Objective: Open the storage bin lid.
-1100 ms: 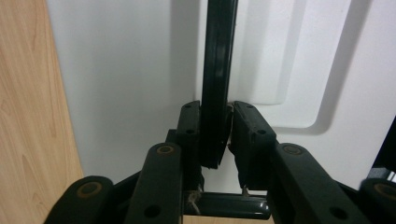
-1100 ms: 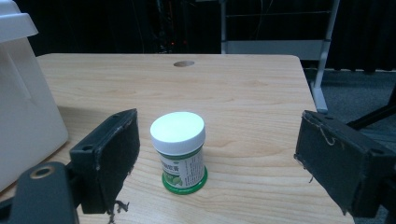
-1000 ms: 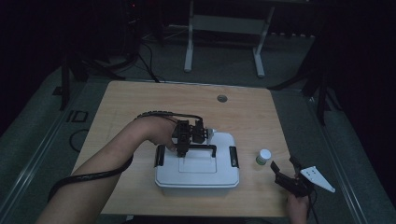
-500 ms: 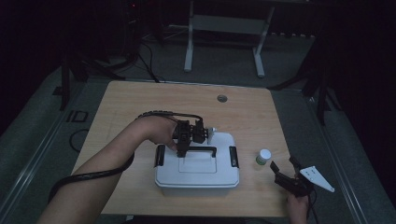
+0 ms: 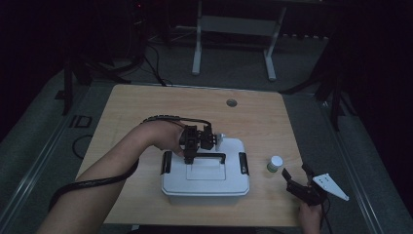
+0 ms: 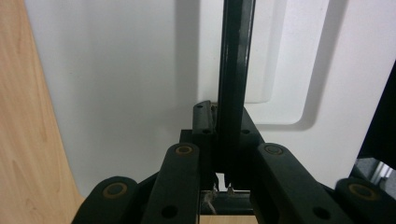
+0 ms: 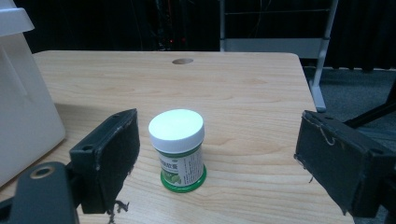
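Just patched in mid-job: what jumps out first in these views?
The white lidded box at the table's near middle, with the left gripper shut on its black handle. To its right a small white-capped green jar stands on the wood, ahead of the open right gripper, untouched.

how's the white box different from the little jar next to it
The white box is wide, low and rectangular with a black handle and side latches; the jar is small, round and upright. The left claw is shut on the box's handle; the jar stands free, ahead of the open right claw. The jar carries a green label, the box none. Both are white-topped, on the wooden table.
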A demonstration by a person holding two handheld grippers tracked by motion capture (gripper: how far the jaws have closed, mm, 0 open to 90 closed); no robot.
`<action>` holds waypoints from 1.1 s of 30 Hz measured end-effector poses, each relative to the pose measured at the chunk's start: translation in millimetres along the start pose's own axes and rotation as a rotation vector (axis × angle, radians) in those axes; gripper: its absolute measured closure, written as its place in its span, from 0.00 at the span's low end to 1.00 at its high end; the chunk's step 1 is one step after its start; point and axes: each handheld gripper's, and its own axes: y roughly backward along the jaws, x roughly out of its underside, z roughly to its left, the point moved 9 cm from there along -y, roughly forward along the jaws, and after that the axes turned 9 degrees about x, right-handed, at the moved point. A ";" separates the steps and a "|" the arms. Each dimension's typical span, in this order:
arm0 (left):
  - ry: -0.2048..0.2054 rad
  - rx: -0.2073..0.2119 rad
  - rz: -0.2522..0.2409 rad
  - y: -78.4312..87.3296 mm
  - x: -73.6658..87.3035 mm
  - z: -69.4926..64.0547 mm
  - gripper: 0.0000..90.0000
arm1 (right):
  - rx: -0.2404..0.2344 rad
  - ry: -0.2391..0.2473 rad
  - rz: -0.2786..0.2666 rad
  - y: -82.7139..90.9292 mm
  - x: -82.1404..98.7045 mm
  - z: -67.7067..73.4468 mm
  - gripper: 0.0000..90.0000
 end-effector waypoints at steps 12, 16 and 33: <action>-0.013 0.001 -0.028 12.7 2.6 -2.2 0.93 | 0.000 0.005 0.004 -0.4 0.4 0.5 0.15; 0.001 -0.005 -0.047 21.1 5.7 -1.2 0.93 | 0.000 0.003 0.006 -0.6 0.8 0.2 0.15; 0.059 -0.035 -0.084 43.5 39.7 -6.9 0.93 | 0.001 0.008 0.010 -0.9 1.2 1.0 0.15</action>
